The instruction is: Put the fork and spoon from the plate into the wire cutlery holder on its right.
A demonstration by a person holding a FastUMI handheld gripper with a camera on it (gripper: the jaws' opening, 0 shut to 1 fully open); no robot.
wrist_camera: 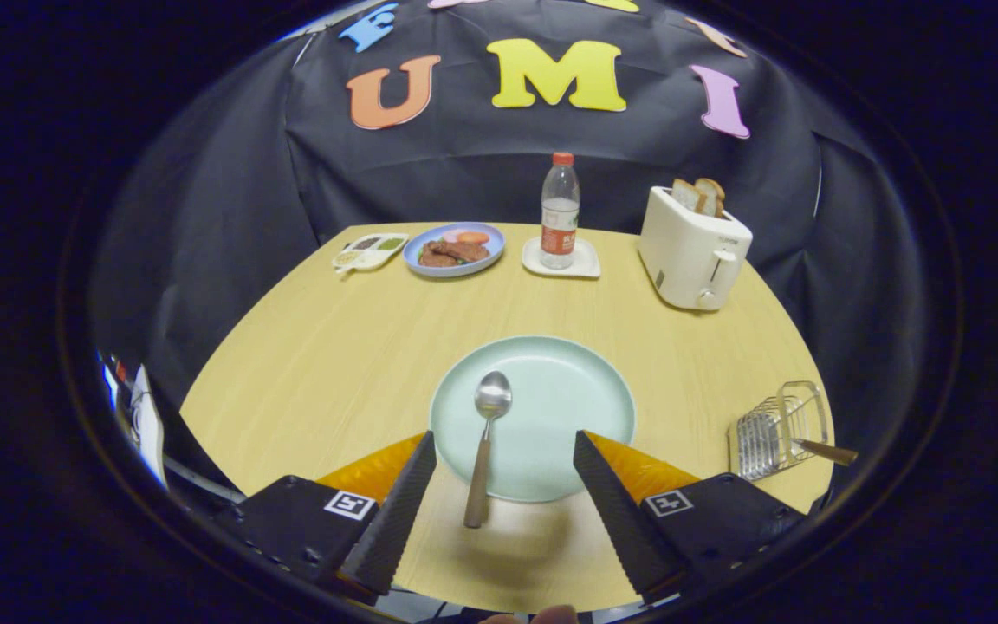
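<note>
One desk (pixel 317 364), pale wood, is carrying everything listed here. One toaster (pixel 694 251), cream, is standing at the far right of the desk with two slices of bread (pixel 700 194) sticking up from its slots. One plate (pixel 564 407), pale green, is lying just ahead of the fingers, and its near rim is sitting between them. One hand-held gripper (pixel 504 494) is hovering low over the near edge of the desk with its two dark fingers spread wide, holding nothing. One wire cutlery holder (pixel 780 429) is sitting well to the right of the plate; a brown handle (pixel 828 451) is poking out of it, which is probably the fork already delivered, though its head is hidden. One blue plate of food (pixel 454 249) is resting at the far side, with one small divided dish (pixel 369 251) just beside it on the left. One water bottle (pixel 560 212), red-capped, is standing upright on one white coaster (pixel 584 260). One spoon (pixel 483 446) is lying with its bowl on the green plate and its brown handle reaching over the near rim onto the desk, between the fingers and nearer the left one. Judging by this, the spoon step is beginning: the next move is calling for lowering the open fingers around the handle and closing on it squarely, since the thin handle is lying almost flat.
</note>
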